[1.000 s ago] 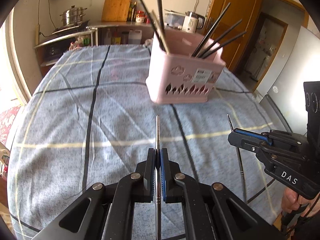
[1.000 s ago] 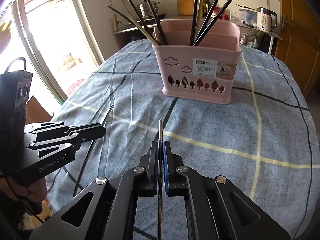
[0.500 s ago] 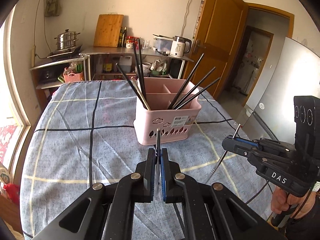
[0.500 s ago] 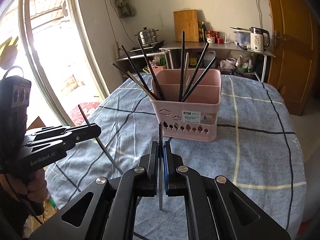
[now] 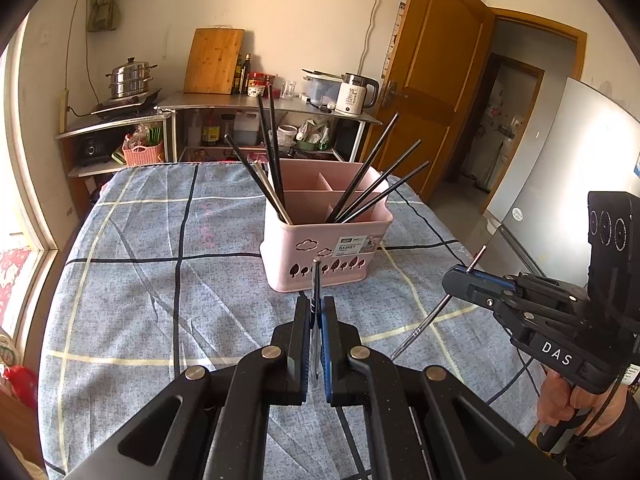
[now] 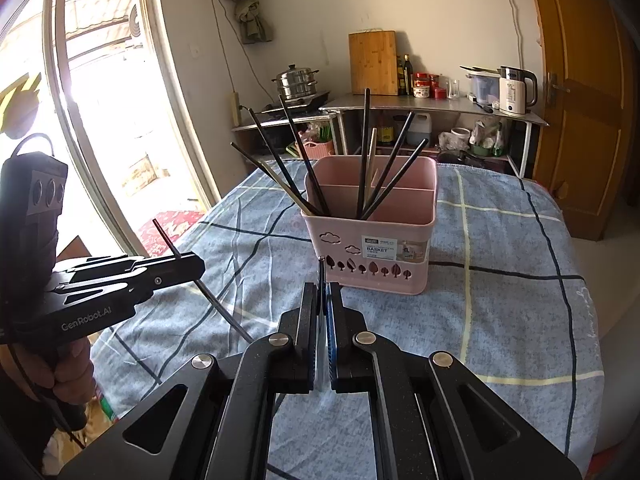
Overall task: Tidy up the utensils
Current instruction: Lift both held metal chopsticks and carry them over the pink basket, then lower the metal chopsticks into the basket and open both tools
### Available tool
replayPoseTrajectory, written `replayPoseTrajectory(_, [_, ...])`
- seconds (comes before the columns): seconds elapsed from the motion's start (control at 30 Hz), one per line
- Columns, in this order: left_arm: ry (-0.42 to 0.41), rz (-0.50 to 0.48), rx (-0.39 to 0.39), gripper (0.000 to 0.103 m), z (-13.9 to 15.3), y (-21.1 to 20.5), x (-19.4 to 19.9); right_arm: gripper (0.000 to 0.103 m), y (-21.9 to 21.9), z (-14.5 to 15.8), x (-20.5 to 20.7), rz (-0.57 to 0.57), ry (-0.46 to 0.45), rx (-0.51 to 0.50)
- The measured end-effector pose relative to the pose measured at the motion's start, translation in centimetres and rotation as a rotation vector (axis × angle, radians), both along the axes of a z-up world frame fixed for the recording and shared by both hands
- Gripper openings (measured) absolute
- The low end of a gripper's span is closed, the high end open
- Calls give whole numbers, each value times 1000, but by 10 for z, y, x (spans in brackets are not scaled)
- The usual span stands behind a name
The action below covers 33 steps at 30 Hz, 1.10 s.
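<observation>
Each hand-held gripper is pinched on a slim dark metal chopstick: the left hand-held gripper (image 5: 316, 312) holds the left chopstick (image 5: 316, 280) and the right hand-held gripper (image 6: 323, 300) holds the right chopstick (image 6: 321, 276), both tips pointing straight ahead at the pink plastic utensil basket (image 5: 320, 240). The basket stands upright on the blue checked cloth of the desk (image 5: 160, 280), near and dead ahead of both, its open top above the tips; the right looks marginally nearer.
</observation>
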<state>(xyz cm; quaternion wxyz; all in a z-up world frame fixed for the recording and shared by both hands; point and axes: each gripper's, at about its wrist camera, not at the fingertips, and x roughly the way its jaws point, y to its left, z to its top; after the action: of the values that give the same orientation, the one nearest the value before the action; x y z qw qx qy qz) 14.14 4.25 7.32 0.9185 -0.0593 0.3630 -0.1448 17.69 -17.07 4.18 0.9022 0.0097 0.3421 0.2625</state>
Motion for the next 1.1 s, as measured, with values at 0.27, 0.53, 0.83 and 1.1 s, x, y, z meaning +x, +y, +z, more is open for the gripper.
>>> replayPoseTrajectory(0.27, [-22,-18,1,4,23,-7,19,4,1,15,13,-11,-26,9])
replayPoseTrajectory(0.53, [-80,-9,0,4,63,-11,52,4,6,54,40,-34,-112,34])
replayPoseTrajectory(0.83, [-134,14,4,4,95,-11,90,4,9,82,73,-74,-174,71])
replayPoseTrajectory(1.1, [-121,35,16,4,86,-14,121,4,18,79,91,-91,-201,54])
